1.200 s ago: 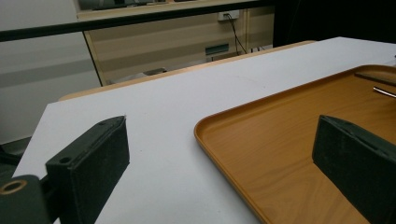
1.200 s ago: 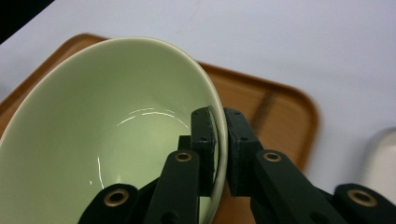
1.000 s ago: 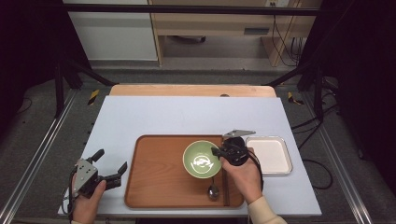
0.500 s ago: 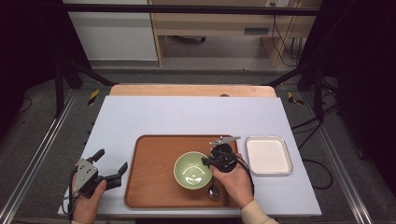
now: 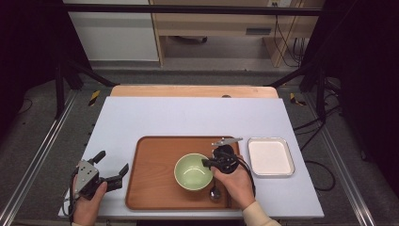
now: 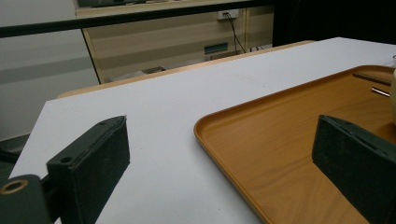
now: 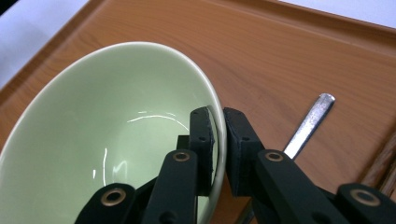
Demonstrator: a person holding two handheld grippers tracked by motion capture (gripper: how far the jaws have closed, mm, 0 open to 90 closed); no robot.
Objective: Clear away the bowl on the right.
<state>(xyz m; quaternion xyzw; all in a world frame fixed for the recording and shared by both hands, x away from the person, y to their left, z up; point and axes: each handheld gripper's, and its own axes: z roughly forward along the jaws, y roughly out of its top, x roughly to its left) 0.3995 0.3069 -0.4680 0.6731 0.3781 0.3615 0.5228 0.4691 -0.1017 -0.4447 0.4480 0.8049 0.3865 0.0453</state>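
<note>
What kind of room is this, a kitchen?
More likely a lab or recording workspace: a white table inside a black metal frame, loose cables behind, and tableware staged on a wooden tray.

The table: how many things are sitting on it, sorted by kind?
Trays: 2, a wooden tray and a white tray
Bowls: 1, the green bowl
Spoons: 1, the metal spoon
Total: 4

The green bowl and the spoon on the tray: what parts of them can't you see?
- Spoon handle, high view: hidden under the person's right hand.
- Spoon bowl end, right gripper view: behind the right gripper fingers.
- Green bowl underside: whether it rests on the wooden tray cannot be told; near rim cut off by the bottom edge.
- Bowl, left gripper view: a sliver at the right edge.
</note>
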